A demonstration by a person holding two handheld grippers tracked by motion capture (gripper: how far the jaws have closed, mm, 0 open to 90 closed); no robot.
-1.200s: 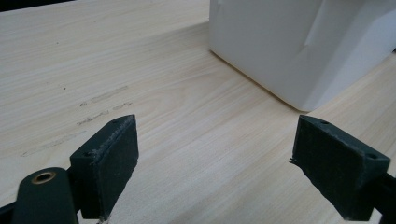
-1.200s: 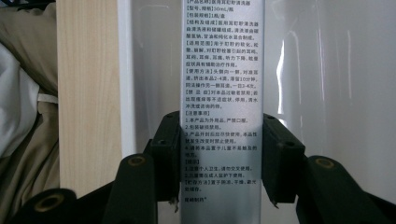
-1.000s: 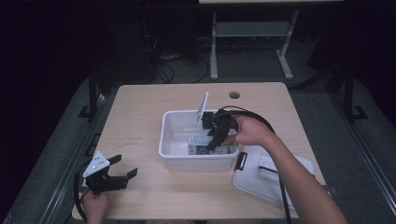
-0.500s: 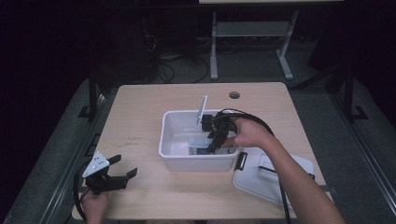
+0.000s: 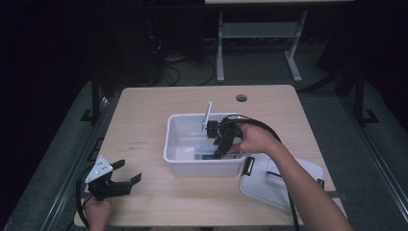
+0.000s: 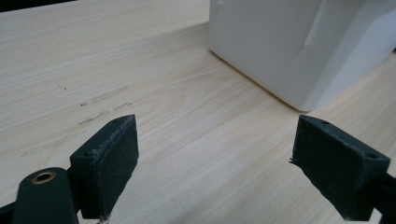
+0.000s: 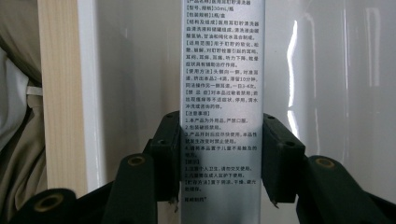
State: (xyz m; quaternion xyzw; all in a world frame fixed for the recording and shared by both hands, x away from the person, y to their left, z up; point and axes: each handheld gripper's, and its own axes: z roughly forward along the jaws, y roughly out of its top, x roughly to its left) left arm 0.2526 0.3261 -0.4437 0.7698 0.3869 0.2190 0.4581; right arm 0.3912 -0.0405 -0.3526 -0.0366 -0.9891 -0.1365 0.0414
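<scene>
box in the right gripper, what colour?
Silver-grey box with black printed text, clearest in the right gripper view.

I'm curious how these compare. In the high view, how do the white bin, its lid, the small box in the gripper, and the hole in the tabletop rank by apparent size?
Largest to smallest, as they look:
1. white bin
2. lid, close to the bin and nearer the camera, so unsure
3. small box, partly hidden by the right gripper
4. hole

Two black fingers (image 6: 109, 163) of the left gripper (image 6: 219, 172) stand wide apart above a pale wooden tabletop (image 6: 140, 84); a white plastic bin (image 6: 289, 46) sits ahead, upper right.
</scene>
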